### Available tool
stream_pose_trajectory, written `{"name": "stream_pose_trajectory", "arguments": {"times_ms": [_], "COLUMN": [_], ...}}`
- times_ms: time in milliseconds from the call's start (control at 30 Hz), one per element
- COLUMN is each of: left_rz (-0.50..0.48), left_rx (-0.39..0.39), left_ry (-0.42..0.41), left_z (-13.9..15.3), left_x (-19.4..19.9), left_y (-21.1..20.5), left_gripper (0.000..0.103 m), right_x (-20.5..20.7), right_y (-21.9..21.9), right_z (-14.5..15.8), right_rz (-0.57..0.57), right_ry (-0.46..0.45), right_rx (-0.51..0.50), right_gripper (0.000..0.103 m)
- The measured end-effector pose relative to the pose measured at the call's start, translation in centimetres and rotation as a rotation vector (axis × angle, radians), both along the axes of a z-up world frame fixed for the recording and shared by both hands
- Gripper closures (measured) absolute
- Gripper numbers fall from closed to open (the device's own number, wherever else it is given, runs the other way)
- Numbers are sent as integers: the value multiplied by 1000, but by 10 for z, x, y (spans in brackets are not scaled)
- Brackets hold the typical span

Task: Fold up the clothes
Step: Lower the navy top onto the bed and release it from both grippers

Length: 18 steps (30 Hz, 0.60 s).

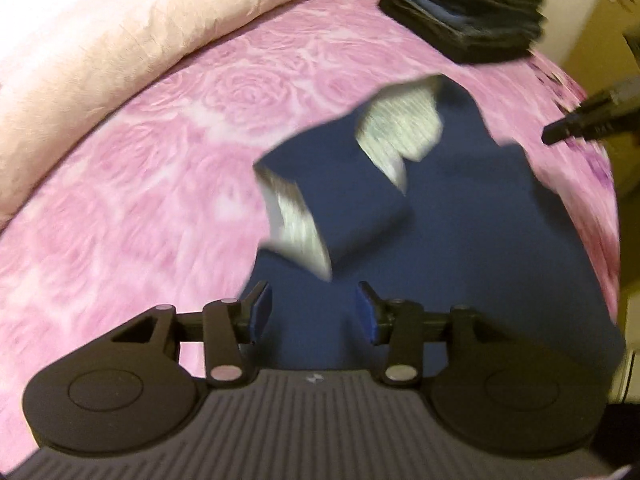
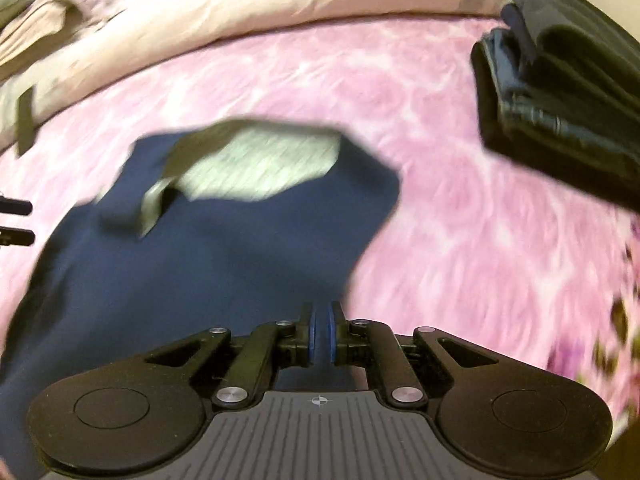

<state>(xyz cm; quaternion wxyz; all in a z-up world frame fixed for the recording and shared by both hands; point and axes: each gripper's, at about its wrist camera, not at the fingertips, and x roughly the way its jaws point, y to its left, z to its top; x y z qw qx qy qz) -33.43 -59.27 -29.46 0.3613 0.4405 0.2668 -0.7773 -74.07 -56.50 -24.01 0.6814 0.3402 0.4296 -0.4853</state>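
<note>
A navy garment (image 1: 440, 232) with a grey lining lies rumpled on the pink rose-patterned bedspread (image 1: 140, 200); a sleeve is folded across it. My left gripper (image 1: 314, 314) hovers over its near edge, open, blue pads well apart with nothing pinched. My right gripper's black fingers (image 1: 580, 120) reach in from the right. In the right wrist view, the same garment (image 2: 180, 272) fills the lower left. My right gripper (image 2: 322, 338) is at its right edge, pads a narrow gap apart, no cloth visibly pinched. The left gripper (image 2: 16, 221) shows at the left edge. Both views are blurred.
A stack of folded dark clothes (image 1: 464, 12) (image 2: 560, 100) sits at the far right of the bed. A cream duvet (image 1: 100, 60) (image 2: 280, 0) runs along the far side, with loose beige clothes (image 2: 60, 12) on it at the far left.
</note>
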Motion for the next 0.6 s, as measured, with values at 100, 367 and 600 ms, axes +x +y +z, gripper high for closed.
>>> {"name": "stream_pose_trajectory", "arguments": {"times_ms": [100, 367, 600], "left_rz": [53, 104, 199], "left_rx": [62, 175, 149], "left_ry": [25, 150, 223], "left_z": [-24, -54, -41], "left_x": [-15, -41, -25], "left_y": [-43, -103, -118], "left_gripper": [55, 67, 103], "right_x": [-10, -27, -22], "right_y": [-41, -119, -149], "right_z": [-14, -55, -83], "right_rz": [0, 74, 82], "right_ry": [-18, -91, -152], "right_rx": [-47, -31, 32], "right_gripper": [14, 14, 99]}}
